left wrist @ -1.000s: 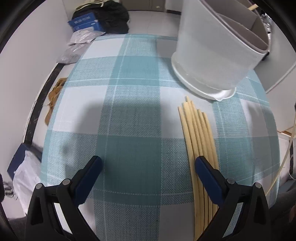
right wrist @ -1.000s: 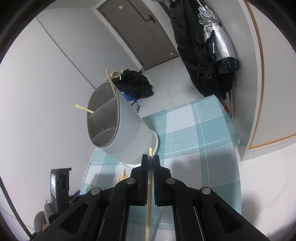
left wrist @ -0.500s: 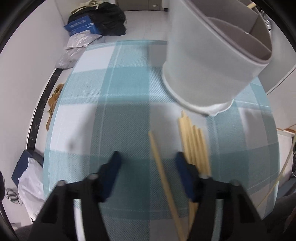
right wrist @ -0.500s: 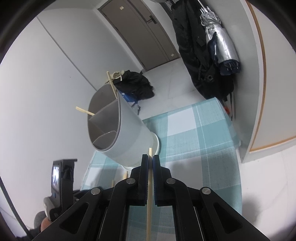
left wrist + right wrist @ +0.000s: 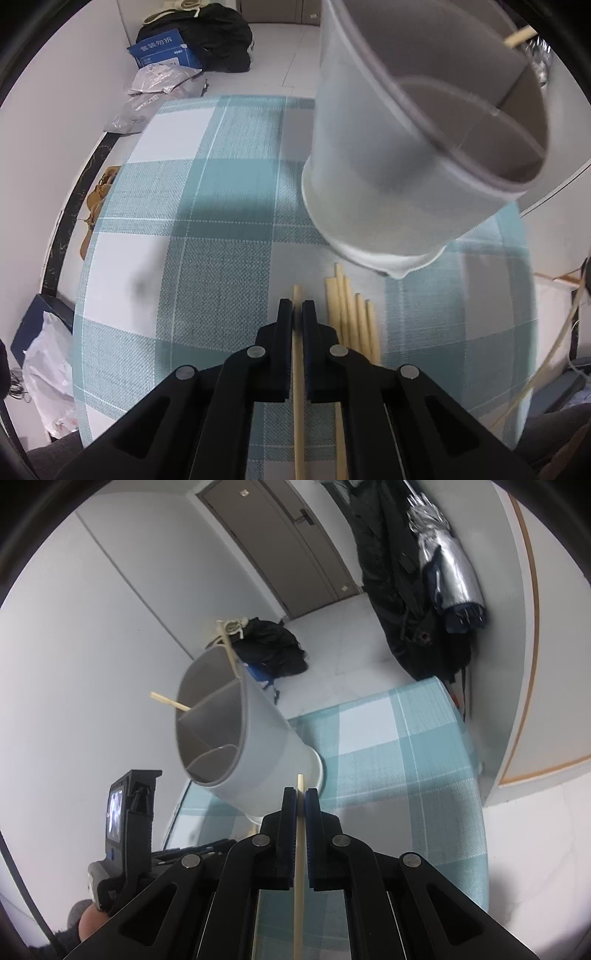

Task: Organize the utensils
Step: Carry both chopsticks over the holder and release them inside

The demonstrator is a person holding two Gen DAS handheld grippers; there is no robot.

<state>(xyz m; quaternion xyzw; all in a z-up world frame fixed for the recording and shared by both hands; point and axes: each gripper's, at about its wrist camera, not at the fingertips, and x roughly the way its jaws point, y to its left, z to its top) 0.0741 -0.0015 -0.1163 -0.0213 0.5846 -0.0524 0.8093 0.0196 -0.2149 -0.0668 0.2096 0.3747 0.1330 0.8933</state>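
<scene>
While both grippers pinch one chopstick each, the left gripper sits nearer the holder, at one o'clock; the right gripper's stick points to twelve.

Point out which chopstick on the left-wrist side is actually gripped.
The lone chopstick clamped in the left gripper, left of the loose chopsticks, which lie bunched on the tablecloth.

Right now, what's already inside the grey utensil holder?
Two chopsticks stick out of the far compartments of the grey utensil holder, one leaning on the back rim. The near compartment looks empty as far down as shows; its floor is hidden.
</scene>
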